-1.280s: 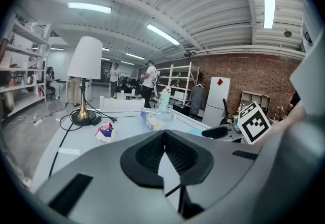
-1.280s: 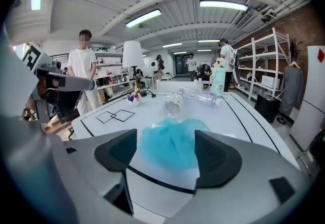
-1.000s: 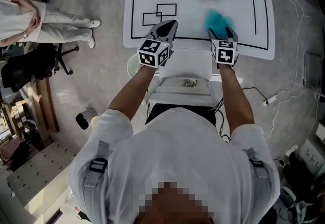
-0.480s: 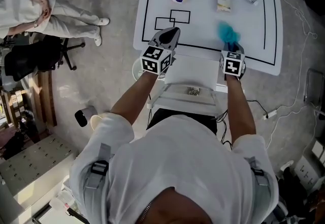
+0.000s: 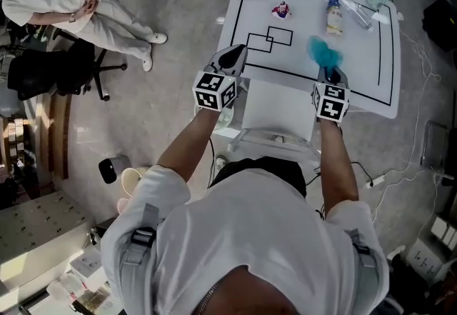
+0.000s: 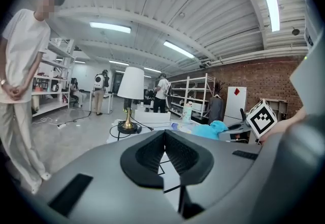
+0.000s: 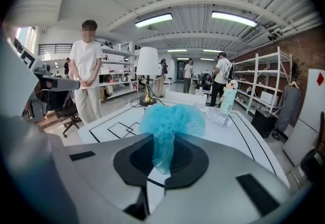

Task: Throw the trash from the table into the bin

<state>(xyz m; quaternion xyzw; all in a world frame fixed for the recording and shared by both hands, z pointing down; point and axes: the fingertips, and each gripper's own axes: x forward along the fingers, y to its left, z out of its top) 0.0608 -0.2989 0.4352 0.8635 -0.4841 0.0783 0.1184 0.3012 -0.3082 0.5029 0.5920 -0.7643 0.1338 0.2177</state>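
Got the teal mesh puff (image 7: 170, 119) pinched in the right gripper (image 7: 162, 157), jaws just done closing on it, up over the near edge of the table (image 5: 360, 56). Holding the left gripper (image 6: 163, 149) clamped shut on nothing by the table's near-left corner. Leaving a bottle (image 5: 333, 15) lying at the table's far side.

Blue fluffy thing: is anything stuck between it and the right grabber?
No. The jaws of the right gripper have just been closing and now pinch the hanging tail of the blue fluffy puff directly. Nothing else sits between them. Its bushy top sticks out past the jaws, above the white table.
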